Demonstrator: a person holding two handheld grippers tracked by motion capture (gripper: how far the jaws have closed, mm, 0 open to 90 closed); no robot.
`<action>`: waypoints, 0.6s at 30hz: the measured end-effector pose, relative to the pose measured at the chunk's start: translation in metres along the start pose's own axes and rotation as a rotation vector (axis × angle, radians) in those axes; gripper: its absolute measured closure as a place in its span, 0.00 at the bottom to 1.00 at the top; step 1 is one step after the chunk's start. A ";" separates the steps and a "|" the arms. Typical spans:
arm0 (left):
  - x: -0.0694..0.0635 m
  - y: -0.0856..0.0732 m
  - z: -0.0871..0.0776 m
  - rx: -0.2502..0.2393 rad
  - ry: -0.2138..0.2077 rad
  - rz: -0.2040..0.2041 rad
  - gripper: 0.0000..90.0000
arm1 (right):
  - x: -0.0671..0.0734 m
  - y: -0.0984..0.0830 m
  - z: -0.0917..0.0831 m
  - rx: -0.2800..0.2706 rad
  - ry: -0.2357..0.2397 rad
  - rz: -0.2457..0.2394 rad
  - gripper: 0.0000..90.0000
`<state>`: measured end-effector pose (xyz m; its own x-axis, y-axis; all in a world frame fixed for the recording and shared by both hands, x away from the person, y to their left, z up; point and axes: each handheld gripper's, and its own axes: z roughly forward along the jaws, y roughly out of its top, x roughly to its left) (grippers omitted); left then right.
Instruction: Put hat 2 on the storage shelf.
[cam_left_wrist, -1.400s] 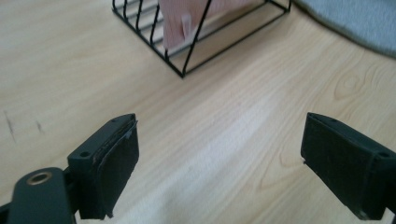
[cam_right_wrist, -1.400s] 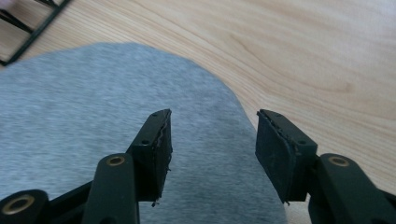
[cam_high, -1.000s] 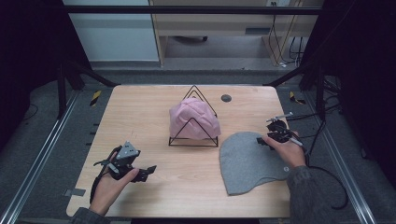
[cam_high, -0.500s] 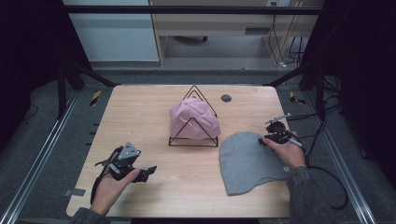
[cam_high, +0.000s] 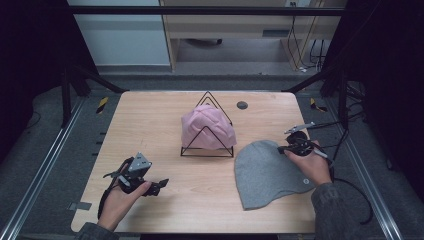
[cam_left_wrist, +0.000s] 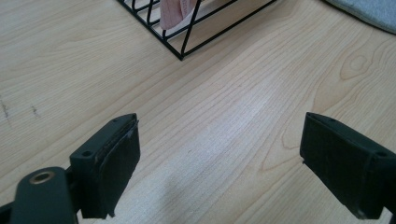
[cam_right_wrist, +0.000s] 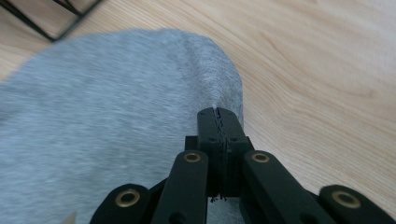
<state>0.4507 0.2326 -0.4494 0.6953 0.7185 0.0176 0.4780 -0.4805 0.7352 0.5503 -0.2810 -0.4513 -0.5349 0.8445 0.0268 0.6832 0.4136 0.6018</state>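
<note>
Nearest the person, the left gripper (cam_high: 161, 185) sat low over bare table (cam_high: 150, 125) near the front left, held in the left hand (cam_high: 117, 205). Its jaws stood wide apart with nothing between them; in the left gripper view only wood grain lay in the gap between its pads (cam_left_wrist: 119, 172).

To the right, the grey hat (cam_high: 267, 172) lay flat on the table near the front right. The right hand (cam_high: 312, 162) rested on the hat's right edge, and the right gripper (cam_high: 281, 149) met the cloth at the hat's far right rim. Its jaws had just been closing; in the right gripper view they stood pressed together (cam_right_wrist: 218, 122) with a thin fold of the hat's edge (cam_right_wrist: 116, 116) pinched between them.

Farther back, at mid-table, a black wire rack (cam_high: 207, 150) held a pink hat (cam_high: 205, 127) inside it, just beside the grey hat's far left edge. Beyond the rack, a small dark disc (cam_high: 242, 105) lay near the far edge.
</note>
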 end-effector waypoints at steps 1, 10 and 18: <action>0.000 0.000 0.000 0.000 0.000 0.000 0.13 | 0.003 0.001 -0.004 -0.012 0.004 -0.005 1.00; -0.003 0.000 0.004 0.009 -0.029 -0.002 0.12 | 0.048 0.006 -0.049 -0.147 0.052 -0.146 1.00; -0.005 0.001 0.006 0.016 -0.050 0.002 0.12 | 0.084 0.013 -0.086 -0.227 0.099 -0.233 1.00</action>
<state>0.4508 0.2254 -0.4534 0.7218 0.6919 -0.0152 0.4849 -0.4899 0.7245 0.4716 -0.2340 -0.3724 -0.7166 0.6948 -0.0617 0.4149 0.4957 0.7630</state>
